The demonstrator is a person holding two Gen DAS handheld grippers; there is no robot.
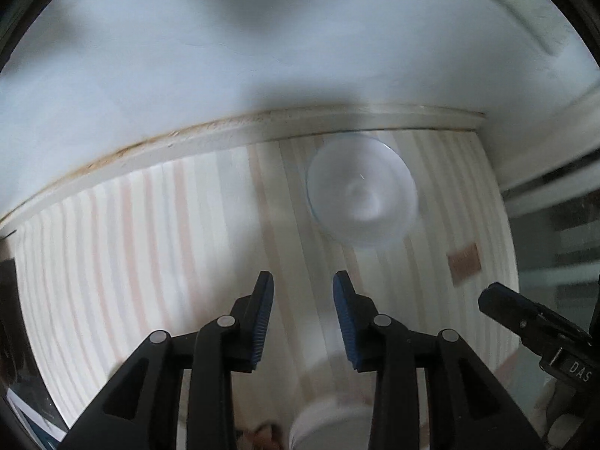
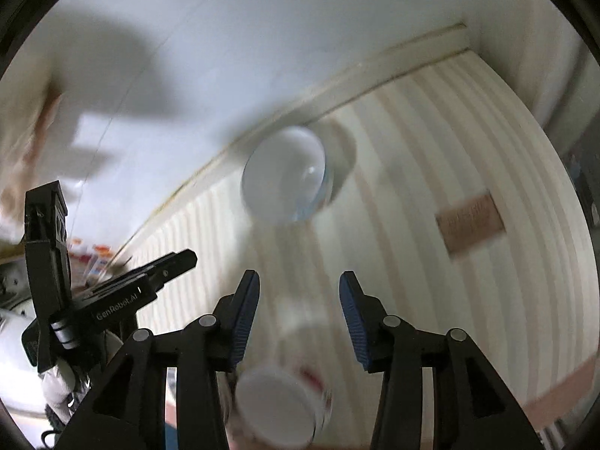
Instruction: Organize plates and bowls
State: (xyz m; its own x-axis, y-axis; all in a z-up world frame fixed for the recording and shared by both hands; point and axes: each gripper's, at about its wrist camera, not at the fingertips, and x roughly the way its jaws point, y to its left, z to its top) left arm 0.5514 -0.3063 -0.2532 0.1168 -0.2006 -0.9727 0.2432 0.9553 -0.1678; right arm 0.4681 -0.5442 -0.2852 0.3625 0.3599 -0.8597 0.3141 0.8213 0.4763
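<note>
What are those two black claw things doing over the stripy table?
A person holds a gripper in each hand. Both the left gripper and the right gripper are open and empty above the striped table. A clear glass bowl sits alone near the wall, and nothing touches it.

A striped cloth [image 1: 150, 232] (pale pink and cream) covers the counter against a white wall [image 1: 187, 56], apparently shadowed.

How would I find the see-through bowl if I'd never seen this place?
Look at the striped tablecloth and follow it to the white wall. The clear glass bowl sits just before that edge. It is round and see-through, unlike the flat brown tag nearby.
</note>
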